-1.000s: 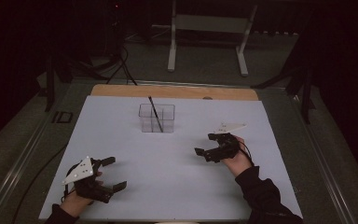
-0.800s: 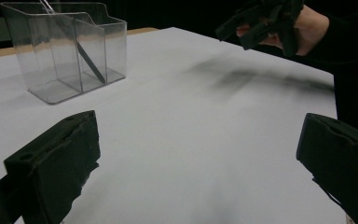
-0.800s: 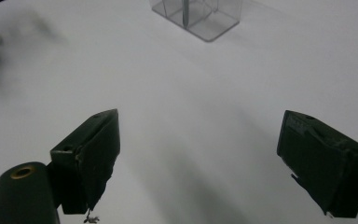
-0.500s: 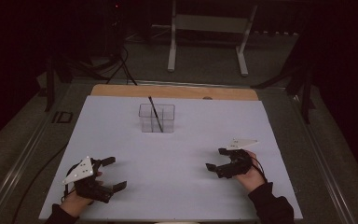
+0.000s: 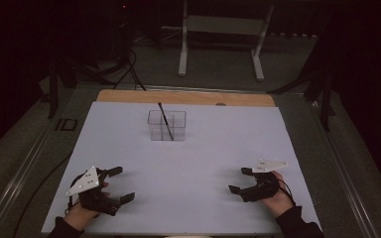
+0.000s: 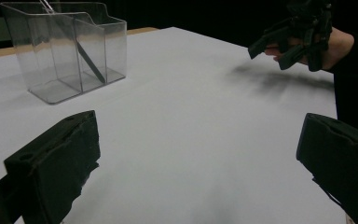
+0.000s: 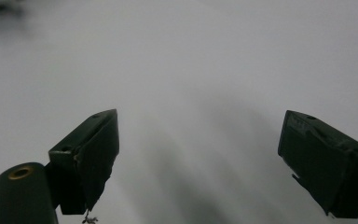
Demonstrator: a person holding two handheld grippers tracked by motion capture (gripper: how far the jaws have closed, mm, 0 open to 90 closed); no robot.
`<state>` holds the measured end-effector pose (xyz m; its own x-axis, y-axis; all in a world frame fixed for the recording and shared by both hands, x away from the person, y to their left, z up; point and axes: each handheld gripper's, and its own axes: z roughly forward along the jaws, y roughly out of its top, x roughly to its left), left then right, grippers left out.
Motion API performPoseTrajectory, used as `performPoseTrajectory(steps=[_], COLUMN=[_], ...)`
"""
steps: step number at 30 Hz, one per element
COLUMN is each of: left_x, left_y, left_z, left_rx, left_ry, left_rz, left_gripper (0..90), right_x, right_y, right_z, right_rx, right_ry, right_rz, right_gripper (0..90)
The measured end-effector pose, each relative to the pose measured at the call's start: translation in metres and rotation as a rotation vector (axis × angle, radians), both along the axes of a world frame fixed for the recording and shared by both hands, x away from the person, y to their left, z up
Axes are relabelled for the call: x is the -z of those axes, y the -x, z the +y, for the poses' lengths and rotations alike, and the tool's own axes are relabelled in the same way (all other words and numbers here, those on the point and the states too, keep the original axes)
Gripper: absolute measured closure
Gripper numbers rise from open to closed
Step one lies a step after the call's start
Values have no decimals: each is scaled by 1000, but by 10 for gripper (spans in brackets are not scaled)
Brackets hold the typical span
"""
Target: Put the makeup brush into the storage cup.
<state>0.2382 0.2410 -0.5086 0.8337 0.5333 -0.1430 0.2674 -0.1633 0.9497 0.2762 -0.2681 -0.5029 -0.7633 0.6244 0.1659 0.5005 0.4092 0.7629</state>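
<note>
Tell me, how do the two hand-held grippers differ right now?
The left gripper sits near the table's front-left corner, its grey plate tilted toward the camera; the right gripper sits front-right, its plate lying flatter. The left gripper view takes in the clear container; the right's faces bare tabletop. Both are open and empty.

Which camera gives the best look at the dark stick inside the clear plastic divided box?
The left gripper view: the dark stick shows close up, leaning inside the clear plastic divided box. The high view shows it small and far off; the right gripper view faces bare white table.
</note>
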Motion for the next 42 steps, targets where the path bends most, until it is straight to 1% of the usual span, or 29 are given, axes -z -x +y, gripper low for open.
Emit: performPoseTrajectory(steps=[1, 7, 8, 12, 14, 16, 18, 22, 33, 42], left_x=[0, 0, 0, 0, 0, 0, 0, 0, 1, 1], left_y=[0, 0, 0, 0, 0, 0, 0, 0, 0, 0], left_z=[0, 0, 0, 0, 1, 1, 1, 1, 1, 1], left_rx=[-1, -2, -1, 1, 1, 1, -1, 0, 1, 1], left_ry=[2, 1, 0, 0, 1, 2, 0, -1, -1, 3], left_rz=[0, 0, 0, -2, -2, -2, -1, 0, 0, 3], left_gripper=[9, 9, 9, 8, 9, 9, 9, 9, 9, 9], right_x=[2, 9, 10, 12, 11, 11, 12, 15, 19, 20], right_y=[1, 8, 10, 13, 18, 23, 26, 25, 23, 23], right_z=[-2, -11, -12, -16, -20, -23, -26, -28, -26, -25], right_rx=[-2, -5, -9, -8, -14, -30, -32, -26, -29, -34], right_ry=[5, 17, 22, 20, 24, 15, 13, 17, 24, 37], right_rz=[-9, -10, -16, -20, -39, -49, -51, -33, -17, -18], right_gripper=[126, 126, 126, 127, 127, 127, 127, 127, 128, 128])
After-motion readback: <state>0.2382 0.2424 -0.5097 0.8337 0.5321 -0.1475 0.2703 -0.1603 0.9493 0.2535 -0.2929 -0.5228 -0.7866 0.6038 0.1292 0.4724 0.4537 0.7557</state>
